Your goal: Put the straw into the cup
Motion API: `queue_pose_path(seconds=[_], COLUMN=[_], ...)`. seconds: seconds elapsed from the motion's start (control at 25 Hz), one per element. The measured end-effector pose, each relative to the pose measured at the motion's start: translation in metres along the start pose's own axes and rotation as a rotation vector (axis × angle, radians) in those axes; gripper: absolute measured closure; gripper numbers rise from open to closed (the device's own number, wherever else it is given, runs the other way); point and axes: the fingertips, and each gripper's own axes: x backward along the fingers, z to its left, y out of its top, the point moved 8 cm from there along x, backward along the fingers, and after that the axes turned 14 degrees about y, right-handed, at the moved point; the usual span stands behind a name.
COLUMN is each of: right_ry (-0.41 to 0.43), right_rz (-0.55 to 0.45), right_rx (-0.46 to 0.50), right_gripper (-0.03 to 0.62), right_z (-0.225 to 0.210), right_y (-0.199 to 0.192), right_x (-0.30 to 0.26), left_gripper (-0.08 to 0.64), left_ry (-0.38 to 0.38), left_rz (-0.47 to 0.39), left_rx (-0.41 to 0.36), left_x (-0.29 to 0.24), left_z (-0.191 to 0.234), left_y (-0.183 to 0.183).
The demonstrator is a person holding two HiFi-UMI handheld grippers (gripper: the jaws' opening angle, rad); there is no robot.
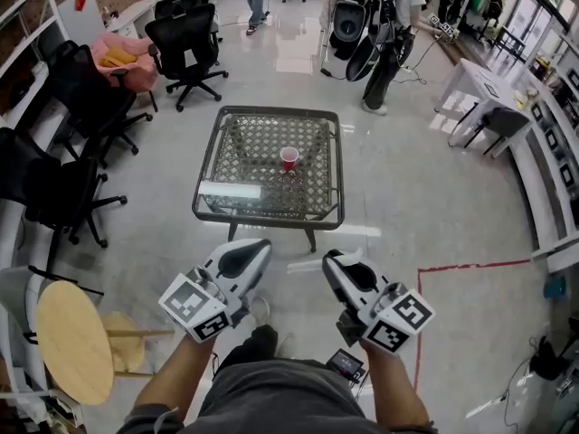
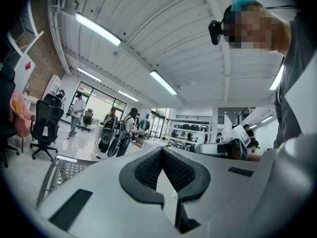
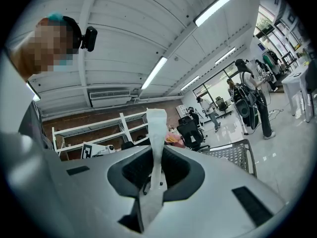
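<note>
The red cup (image 1: 289, 158) stands upright near the middle of a glass-topped wicker table (image 1: 217, 215), well ahead of both grippers. In the right gripper view, a white paper-wrapped straw (image 3: 158, 128) stands up between the jaws, with my right gripper (image 3: 157, 152) shut on it. That gripper (image 1: 333, 260) is held low at the front right, short of the table. My left gripper (image 1: 261, 247) is beside it on the left. In the left gripper view, the left gripper (image 2: 162, 150) has its tips together and holds nothing.
Black office chairs (image 1: 185, 48) stand at the left and far left. A round wooden table (image 1: 72, 340) is at my near left. Red tape (image 1: 470, 266) marks the floor on the right. People with bags (image 1: 384, 34) stand beyond the table, and white desks (image 1: 543, 161) line the right.
</note>
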Motion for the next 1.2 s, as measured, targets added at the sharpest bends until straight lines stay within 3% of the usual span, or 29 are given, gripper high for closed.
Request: queue_pose_path(seconds=[0.6, 0.92, 1.2], right_ry=[-0.034, -0.044, -0.068], right_rz=[0.022, 0.031, 0.034], right_rx=[-0.022, -0.031, -0.041], right_gripper=[0.541, 0.541, 0.541], right_z=[-0.069, -0.081, -0.104], right_y=[0.003, -0.002, 0.004], right_x=[-0.105, -0.116, -0.146], left_gripper=[0.551, 0.551, 0.551], left_ry=[-0.011, -0.024, -0.038], left_rz=[0.033, 0.050, 0.060], left_rx=[0.024, 0.031, 0.034], left_x=[-0.051, -0.062, -0.082], left_z=[0.121, 0.134, 0.171], left_y=[0.007, -0.002, 0.007])
